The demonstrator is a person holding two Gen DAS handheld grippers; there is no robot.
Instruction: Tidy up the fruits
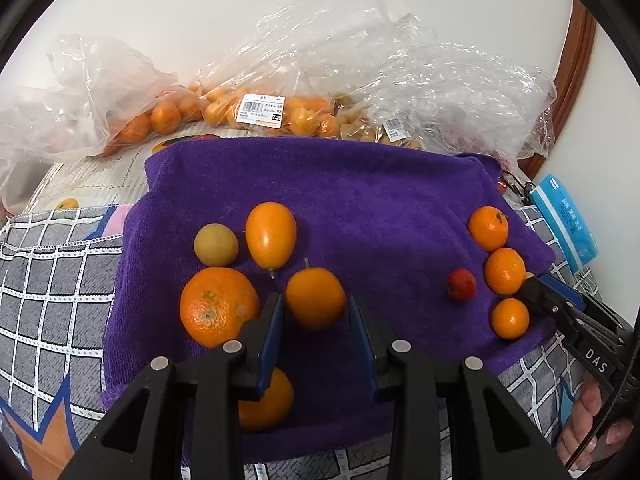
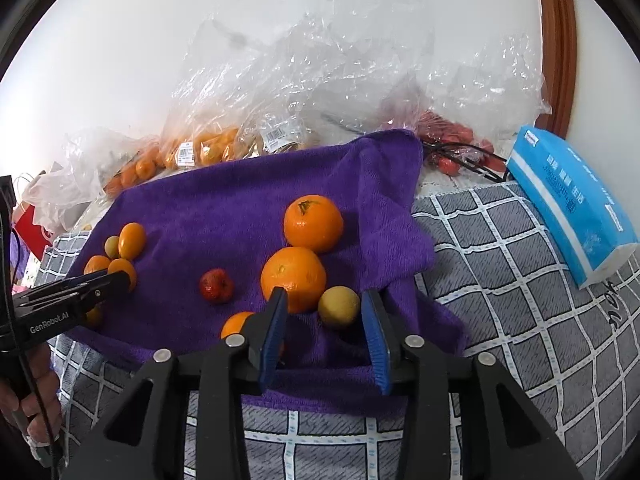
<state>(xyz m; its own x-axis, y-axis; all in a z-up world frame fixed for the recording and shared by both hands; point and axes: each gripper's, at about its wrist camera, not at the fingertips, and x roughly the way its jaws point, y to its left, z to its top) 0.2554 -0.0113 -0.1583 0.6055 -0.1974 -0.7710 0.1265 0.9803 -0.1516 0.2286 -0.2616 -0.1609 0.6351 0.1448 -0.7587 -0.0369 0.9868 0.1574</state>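
A: Which step is this?

B: Sorting, I'd judge. On the purple towel [image 1: 360, 200] the left gripper [image 1: 316, 312] has its jaws wide around a small orange fruit [image 1: 315, 298], which sits between the pads, seemingly untouched.

A: And the right?

B: The right gripper [image 2: 325, 320] is wide too, a yellowish fruit [image 2: 338, 306] between its jaws, closer to the left pad. A big orange [image 2: 293, 278] sits just behind it, apparently touching.

A: Next move?

B: Probably closing gently on each fruit, keeping the right pads clear of that orange, then lifting.
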